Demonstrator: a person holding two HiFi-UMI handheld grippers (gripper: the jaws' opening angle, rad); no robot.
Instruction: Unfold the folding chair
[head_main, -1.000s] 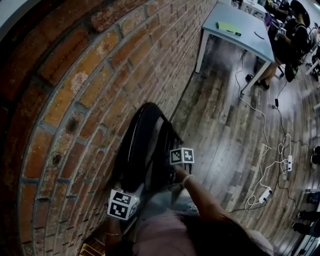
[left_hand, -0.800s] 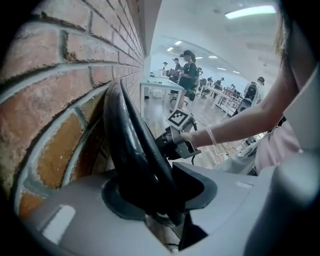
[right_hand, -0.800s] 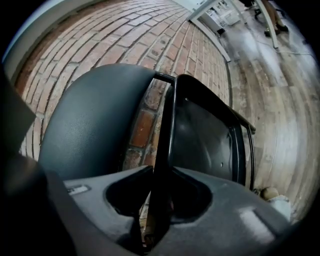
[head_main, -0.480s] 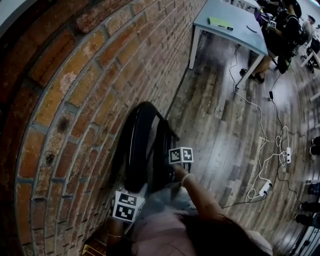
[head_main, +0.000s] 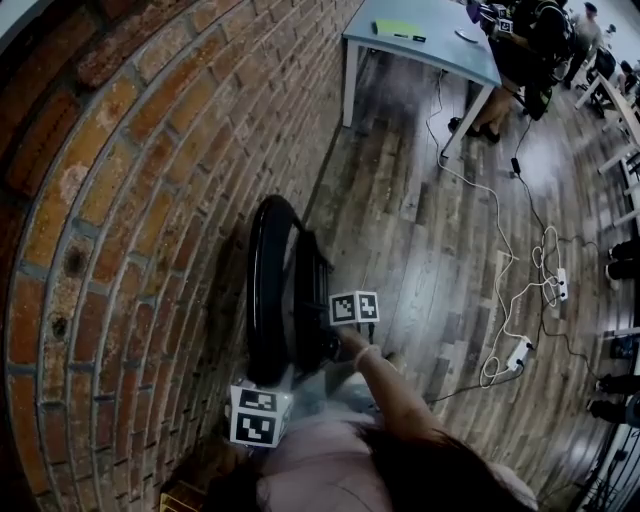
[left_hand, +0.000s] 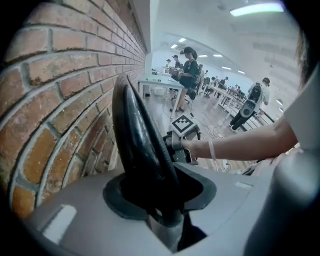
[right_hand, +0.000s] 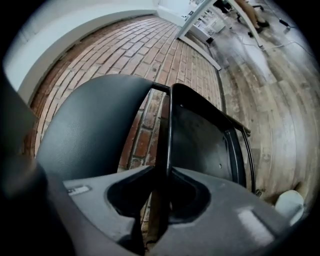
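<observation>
Clamping the folding chair (head_main: 268, 290) backrest (left_hand: 132, 130) are the left gripper (left_hand: 167, 201) jaws; right gripper (right_hand: 162, 194) jaws, just closing, pinch the seat (right_hand: 200, 140) rim.

One black metal folding chair (head_main: 272, 290): standing folded and edge-on, close against the red brick wall (head_main: 120, 200), on the dark wooden plank floor (head_main: 420, 250). Left tool (head_main: 268, 385), marker cube uppermost: reaching in at the chair's near end. Right tool (head_main: 328, 340), carried on a bare forearm (head_main: 395, 385): meeting the chair's floor-side panel, its jaws having just been closing on that edge. Grey rectangular worktop (head_main: 430, 40): standing farther along the wall, with people sitting beyond it. White cables with power strips (head_main: 520, 350): trailing across the floor at right.
</observation>
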